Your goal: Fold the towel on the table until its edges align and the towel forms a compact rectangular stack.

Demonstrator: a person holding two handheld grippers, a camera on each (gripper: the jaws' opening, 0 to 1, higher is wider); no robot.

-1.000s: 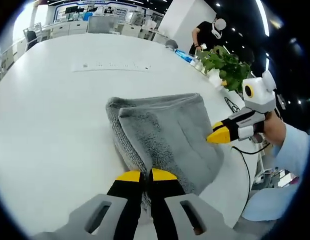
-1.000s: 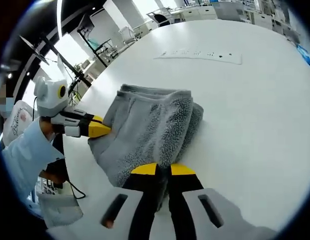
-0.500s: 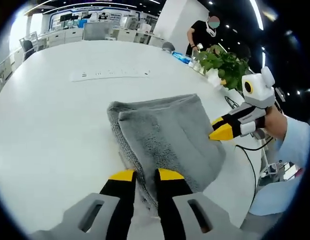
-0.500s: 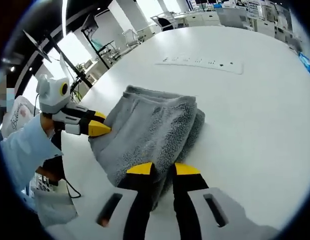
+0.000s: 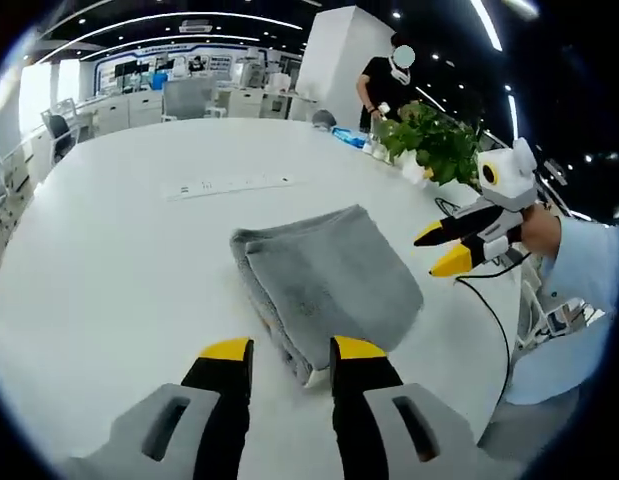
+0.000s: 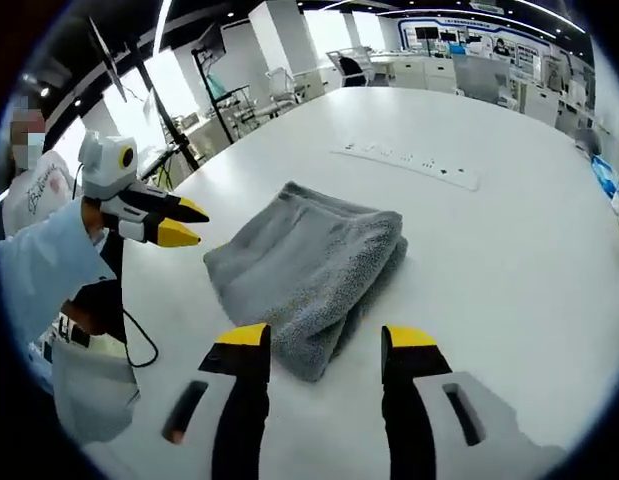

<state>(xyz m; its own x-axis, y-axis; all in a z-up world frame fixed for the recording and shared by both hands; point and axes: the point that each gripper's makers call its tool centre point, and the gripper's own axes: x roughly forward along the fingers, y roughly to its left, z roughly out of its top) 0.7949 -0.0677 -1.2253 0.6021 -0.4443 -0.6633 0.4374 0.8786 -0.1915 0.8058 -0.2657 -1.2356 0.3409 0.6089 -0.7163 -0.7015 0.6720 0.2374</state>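
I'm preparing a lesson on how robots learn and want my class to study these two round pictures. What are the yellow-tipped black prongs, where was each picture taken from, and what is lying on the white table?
No robot arm is here: a person holds a two-jaw gripper in each hand. A fisheye camera rides on each gripper, so its own prongs rise from the bottom of its picture. One picture comes from the left gripper, the other from the right gripper. Each view also catches the other gripper at the side, held in a hand with a pale blue sleeve. On the table lies a grey towel, folded into a thick rectangle. Both grippers are open, just off the towel, and hold nothing. Further off lie a white power strip and a green plant.
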